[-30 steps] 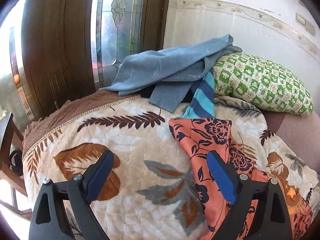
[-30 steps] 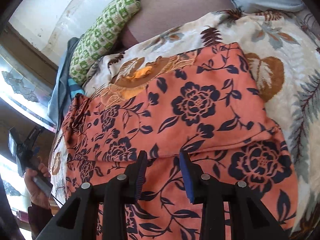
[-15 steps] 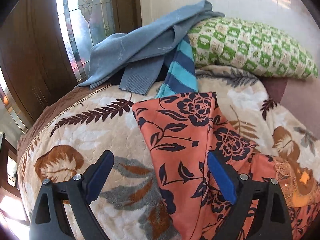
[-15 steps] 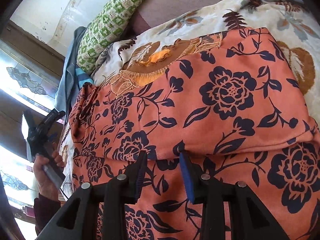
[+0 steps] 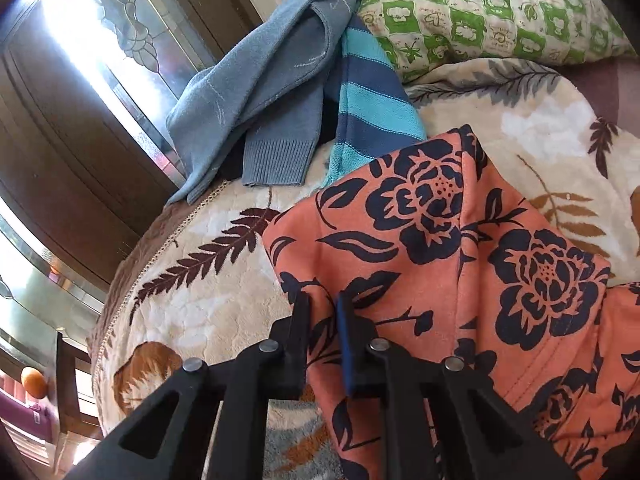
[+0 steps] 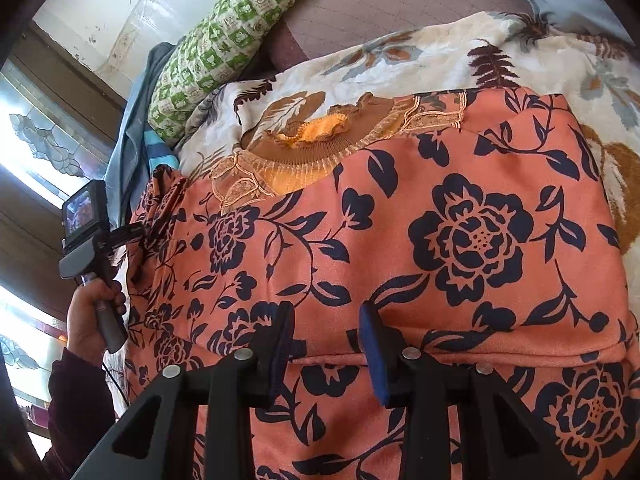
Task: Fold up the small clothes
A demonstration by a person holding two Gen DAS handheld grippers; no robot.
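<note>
An orange garment with dark blue flowers lies spread on a leaf-patterned blanket. My left gripper is shut on the garment's left edge, with fabric pinched between the pads. The right wrist view shows that same left gripper at the garment's far left side, held by a hand. My right gripper hovers at the garment's folded edge. Its jaws stand partly apart and the fabric between them lies flat. An orange-brown knit piece with lace trim peeks out at the garment's top.
A grey-blue sweater and a blue striped cloth are piled at the bed's far end beside a green checked pillow. A stained-glass window and dark wood frame stand behind. The blanket's edge drops off at the left.
My left gripper moved right and down onto the garment's left edge, and its jaws went from wide open to shut on the fabric. My right gripper drifted slightly over the garment, jaws unchanged.
</note>
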